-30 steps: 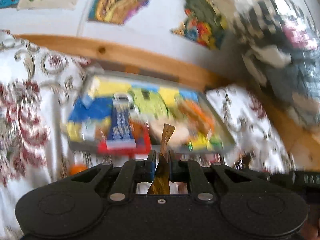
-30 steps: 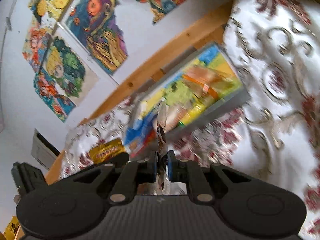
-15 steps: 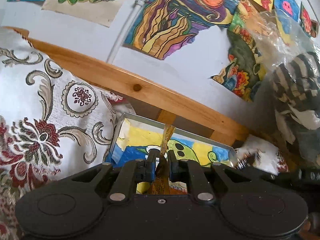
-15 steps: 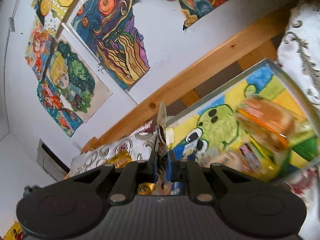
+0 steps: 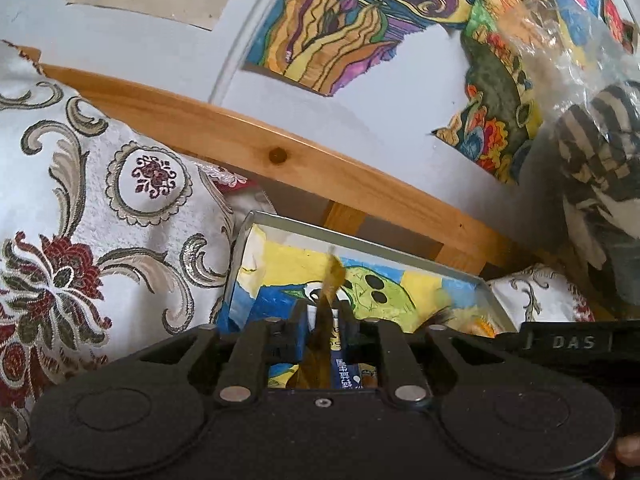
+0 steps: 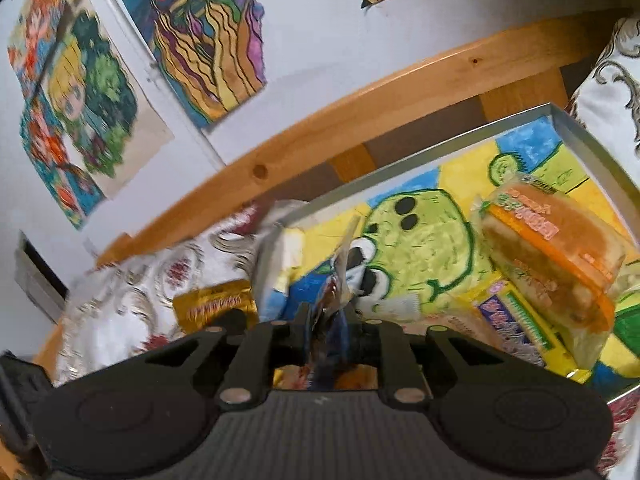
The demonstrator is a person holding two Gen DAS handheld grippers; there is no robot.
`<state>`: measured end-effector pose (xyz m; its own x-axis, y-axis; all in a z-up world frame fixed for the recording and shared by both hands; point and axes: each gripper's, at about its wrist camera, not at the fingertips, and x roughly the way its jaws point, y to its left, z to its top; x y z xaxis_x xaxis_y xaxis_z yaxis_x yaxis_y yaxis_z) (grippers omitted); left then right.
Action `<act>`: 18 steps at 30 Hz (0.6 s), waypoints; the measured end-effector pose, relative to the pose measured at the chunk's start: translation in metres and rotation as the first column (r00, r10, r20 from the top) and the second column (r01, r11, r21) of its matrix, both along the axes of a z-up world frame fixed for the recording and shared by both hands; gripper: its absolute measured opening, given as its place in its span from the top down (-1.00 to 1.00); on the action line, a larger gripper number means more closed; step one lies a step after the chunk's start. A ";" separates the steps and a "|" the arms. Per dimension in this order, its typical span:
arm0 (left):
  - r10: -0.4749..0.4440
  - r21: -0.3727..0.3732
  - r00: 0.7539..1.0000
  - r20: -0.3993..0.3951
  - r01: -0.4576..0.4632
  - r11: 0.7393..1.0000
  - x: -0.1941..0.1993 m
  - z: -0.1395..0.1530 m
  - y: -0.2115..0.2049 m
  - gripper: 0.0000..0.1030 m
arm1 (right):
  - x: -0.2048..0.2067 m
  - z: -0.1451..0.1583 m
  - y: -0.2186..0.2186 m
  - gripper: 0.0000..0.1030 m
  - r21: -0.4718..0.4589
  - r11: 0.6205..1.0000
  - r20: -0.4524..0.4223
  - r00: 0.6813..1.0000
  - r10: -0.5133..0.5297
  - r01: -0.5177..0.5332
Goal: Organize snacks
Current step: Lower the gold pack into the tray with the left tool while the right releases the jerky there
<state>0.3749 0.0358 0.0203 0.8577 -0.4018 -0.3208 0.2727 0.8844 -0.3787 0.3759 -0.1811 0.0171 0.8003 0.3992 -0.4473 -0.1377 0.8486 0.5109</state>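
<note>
A metal tray (image 5: 360, 239) lined with a colourful drawing lies on patterned cloth. My left gripper (image 5: 326, 320) hovers low over its rear left part, shut on a brown-gold snack wrapper (image 5: 331, 280) that sticks up between the fingers. A blue packet (image 5: 345, 372) shows just beneath. In the right wrist view the tray (image 6: 440, 145) holds an orange-wrapped sandwich cake (image 6: 552, 248) and a yellow-green packet (image 6: 520, 320). My right gripper (image 6: 328, 320) is over the tray's left end, shut on a shiny blue-red wrapper (image 6: 334, 292).
A gold packet (image 6: 212, 308) lies on the cloth (image 5: 80, 208) left of the tray. A wooden rail (image 5: 240, 140) and a wall with drawings stand right behind it. A clear plastic bag with striped fabric (image 5: 592, 152) bulges in at the right.
Both grippers have come much closer to the tray, from a view of the whole tray to low over its left end. Each still holds its wrapper.
</note>
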 end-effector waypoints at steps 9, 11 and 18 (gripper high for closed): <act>0.045 0.057 0.999 0.015 -0.046 0.997 -0.008 0.005 -0.003 -0.31 | -0.020 0.006 -0.008 -0.20 -0.090 0.995 0.024 0.999 -0.036 0.038; 0.059 0.062 0.998 0.032 -0.060 0.996 -0.014 0.010 -0.003 -0.46 | -0.030 0.009 -0.013 -0.32 -0.102 0.994 0.036 0.998 -0.043 0.047; 0.090 0.090 0.994 0.056 -0.095 0.991 -0.048 0.026 0.000 -0.86 | -0.077 0.025 -0.020 -0.78 -0.179 0.982 0.125 0.991 -0.043 0.065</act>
